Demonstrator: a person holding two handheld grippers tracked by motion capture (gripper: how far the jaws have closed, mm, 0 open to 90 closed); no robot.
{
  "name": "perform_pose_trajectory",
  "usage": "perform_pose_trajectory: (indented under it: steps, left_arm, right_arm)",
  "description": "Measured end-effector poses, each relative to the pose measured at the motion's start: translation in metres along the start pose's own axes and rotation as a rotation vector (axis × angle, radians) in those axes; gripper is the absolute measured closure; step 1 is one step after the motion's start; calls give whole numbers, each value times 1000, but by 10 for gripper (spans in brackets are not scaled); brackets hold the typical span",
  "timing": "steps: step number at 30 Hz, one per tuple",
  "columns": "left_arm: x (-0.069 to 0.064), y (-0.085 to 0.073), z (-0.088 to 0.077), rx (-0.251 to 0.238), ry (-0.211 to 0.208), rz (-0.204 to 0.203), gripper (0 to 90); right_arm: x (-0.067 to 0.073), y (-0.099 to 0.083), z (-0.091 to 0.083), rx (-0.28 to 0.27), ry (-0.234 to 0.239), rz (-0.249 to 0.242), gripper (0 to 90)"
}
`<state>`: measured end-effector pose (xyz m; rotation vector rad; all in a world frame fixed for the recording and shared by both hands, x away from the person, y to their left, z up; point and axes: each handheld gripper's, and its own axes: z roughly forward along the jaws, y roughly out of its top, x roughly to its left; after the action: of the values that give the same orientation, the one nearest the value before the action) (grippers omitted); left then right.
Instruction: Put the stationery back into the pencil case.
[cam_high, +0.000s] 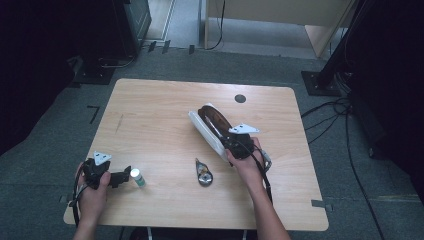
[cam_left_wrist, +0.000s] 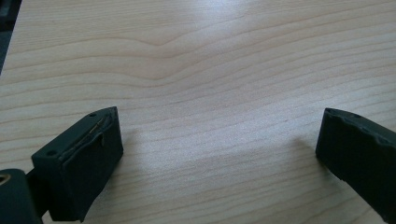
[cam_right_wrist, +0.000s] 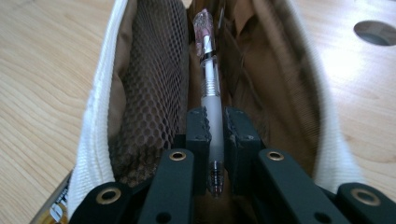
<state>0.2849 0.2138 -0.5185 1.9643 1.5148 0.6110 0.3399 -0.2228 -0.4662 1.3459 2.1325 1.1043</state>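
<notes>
On the table (cam_high: 150, 110), the open pouch (cam_high: 205, 131) lies right of centre with a pen (cam_right_wrist: 210, 93) inside (lengthwise); a small bottle (cam_high: 137, 177) stands near-left, a clip (cam_high: 203, 173) between them.

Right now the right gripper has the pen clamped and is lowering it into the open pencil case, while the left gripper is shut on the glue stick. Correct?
Not quite: the left gripper is open over bare table, as the left gripper view shows. The glue stick stands beside it. The right gripper does have the pen clamped in the open pencil case.
</notes>
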Motion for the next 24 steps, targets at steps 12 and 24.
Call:
perform_pose_trajectory:
  steps: [12,24]
  left_arm:
    - [0,0,0,-1,1,0,5]
    - [0,0,0,-1,1,0,5]
  right_arm:
    - [-3,-1,8,81,6,27,808]
    - [-4,2,-7,2,-5,40,747]
